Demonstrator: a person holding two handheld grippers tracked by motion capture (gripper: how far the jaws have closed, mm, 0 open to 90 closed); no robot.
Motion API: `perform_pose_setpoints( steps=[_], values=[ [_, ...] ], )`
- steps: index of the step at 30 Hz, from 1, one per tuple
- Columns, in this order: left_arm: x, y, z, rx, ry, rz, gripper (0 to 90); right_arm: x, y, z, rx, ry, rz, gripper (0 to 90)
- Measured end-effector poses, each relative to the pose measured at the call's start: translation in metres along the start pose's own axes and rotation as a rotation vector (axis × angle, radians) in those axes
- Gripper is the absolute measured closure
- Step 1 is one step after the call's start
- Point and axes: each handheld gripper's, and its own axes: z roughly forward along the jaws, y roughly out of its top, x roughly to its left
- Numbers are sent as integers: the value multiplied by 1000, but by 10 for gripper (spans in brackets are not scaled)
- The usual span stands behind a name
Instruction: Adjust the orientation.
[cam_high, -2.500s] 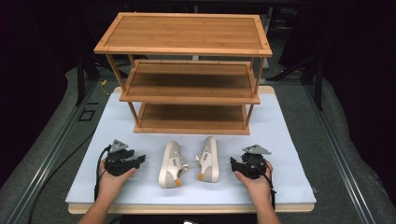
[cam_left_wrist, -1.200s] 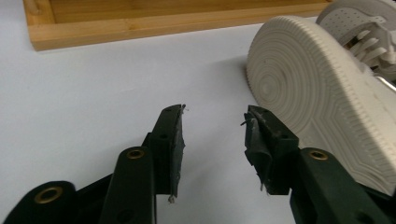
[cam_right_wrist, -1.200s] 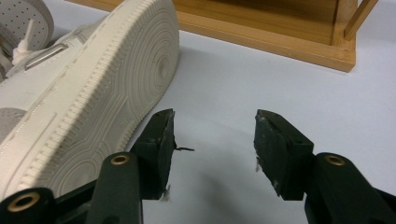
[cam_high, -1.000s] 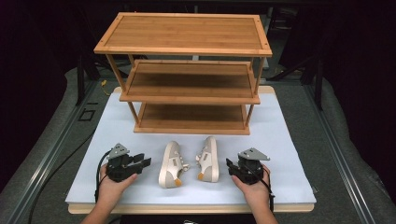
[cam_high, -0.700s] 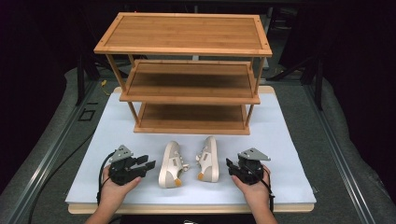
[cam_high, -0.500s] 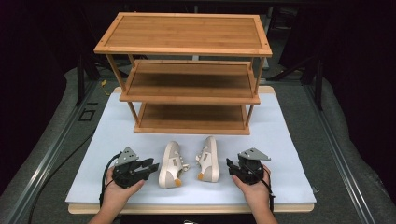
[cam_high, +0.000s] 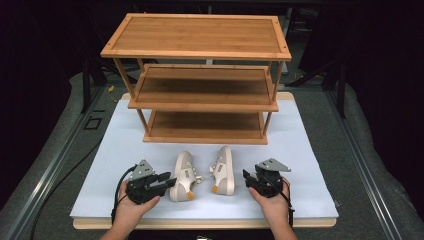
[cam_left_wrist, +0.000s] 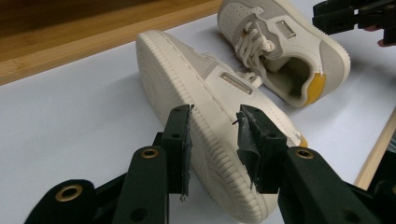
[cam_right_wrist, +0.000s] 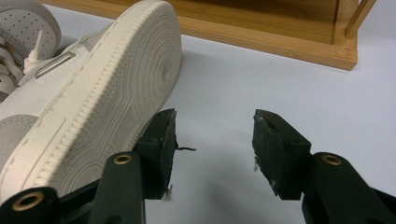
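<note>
Shoes lying on their sides on the white table sheet (cam_high: 120, 150), in front of the wooden shelf rack (cam_high: 200, 80). Left shoe (cam_high: 183, 176) and right shoe (cam_high: 223, 170) are sitting just beside each other, openings facing, soles turned outward toward the hands.

Left gripper (cam_left_wrist: 212, 140) is reaching at the left shoe's sole edge; its jaws have just been closing and are now straddling the ribbed rim near the heel, pads close to it, contact hard to judge.

Right gripper (cam_right_wrist: 215, 140) is resting with jaws standing apart over bare sheet, the right shoe's sole just beside one jaw.

Open sheet is lying outside each hand; the near table edge (cam_high: 200, 222) is running close under both wrists.
</note>
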Motion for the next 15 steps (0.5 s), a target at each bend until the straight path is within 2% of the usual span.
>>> perform_pose_setpoints(
  steps=[7,15],
  values=[
    [-3,-1,4,-2,-1,-3,610,0,0,0,5,2,1,491],
    [-1,-2,2,3,-6,-15,633,0,0,-1,7,7,5,491]
  ],
)
